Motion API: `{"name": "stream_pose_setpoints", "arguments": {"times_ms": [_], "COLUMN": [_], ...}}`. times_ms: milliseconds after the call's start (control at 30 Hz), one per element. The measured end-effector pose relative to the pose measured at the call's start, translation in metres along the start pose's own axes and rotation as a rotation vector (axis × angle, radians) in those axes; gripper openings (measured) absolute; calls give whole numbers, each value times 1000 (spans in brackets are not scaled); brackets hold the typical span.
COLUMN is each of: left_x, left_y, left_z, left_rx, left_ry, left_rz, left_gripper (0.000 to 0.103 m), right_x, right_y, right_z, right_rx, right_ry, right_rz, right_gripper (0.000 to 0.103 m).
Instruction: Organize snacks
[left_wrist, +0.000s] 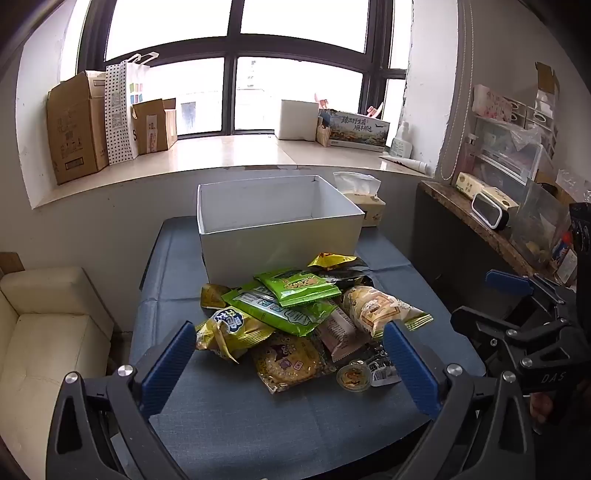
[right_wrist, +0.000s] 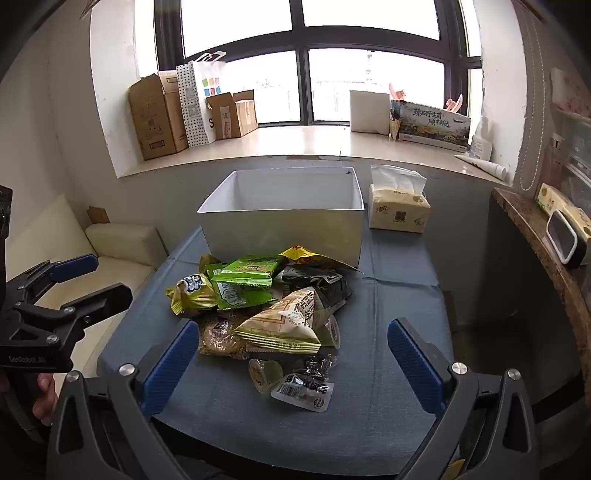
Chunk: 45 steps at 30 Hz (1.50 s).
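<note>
- Snacks (left_wrist: 295, 317) lie in a loose pile on the blue table cloth (left_wrist: 258, 424), just ahead of both grippers and not yet touched.
- Left gripper (left_wrist: 291, 358) hovers with its blue pads spread wide, nothing between them; nearest to it lie a round biscuit pack (left_wrist: 286, 363) and a small jelly cup (left_wrist: 353, 376).
- Right gripper (right_wrist: 291, 360) is likewise released and empty; a clear sealed pouch (right_wrist: 301, 393) lies closest between its fingers, with a cream wedge-shaped packet (right_wrist: 280, 328) just beyond.
- Green packets (right_wrist: 247, 273) top the heap farther on.
- White box (right_wrist: 284, 221) stands open and seemingly empty behind the pile, touching its far edge; a tissue pack (right_wrist: 399, 210) sits to its right.
- Sorting looks unstarted: the next move likely calls for lowering onto one near packet, closing on it, and carrying it over the box rim.
</note>
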<state>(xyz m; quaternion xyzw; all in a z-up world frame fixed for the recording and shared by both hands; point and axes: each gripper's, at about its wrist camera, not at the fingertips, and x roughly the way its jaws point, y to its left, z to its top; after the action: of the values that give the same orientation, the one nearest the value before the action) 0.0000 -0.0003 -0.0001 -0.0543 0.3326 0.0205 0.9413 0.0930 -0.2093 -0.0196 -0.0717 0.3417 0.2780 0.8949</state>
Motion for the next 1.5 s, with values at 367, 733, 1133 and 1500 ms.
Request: {"name": "stream_pose_setpoints", "arguments": {"times_ms": [367, 733, 1133, 1500], "left_x": [0, -1, 0, -1], "left_y": [-9, 4, 4, 1], "left_z": [0, 0, 0, 0], "left_rx": [32, -27, -24, -11], "left_ry": [10, 13, 14, 13], "left_rz": [-4, 1, 3, 7], "left_gripper": [103, 103, 103, 103], "right_x": [0, 0, 2, -1], "right_y": [1, 1, 5, 5], "right_z": [0, 0, -1, 0], "right_rx": [16, 6, -3, -4], "right_ry": [1, 5, 8, 1], "right_rz": [7, 2, 10, 8], "right_gripper": [103, 103, 103, 103]}}
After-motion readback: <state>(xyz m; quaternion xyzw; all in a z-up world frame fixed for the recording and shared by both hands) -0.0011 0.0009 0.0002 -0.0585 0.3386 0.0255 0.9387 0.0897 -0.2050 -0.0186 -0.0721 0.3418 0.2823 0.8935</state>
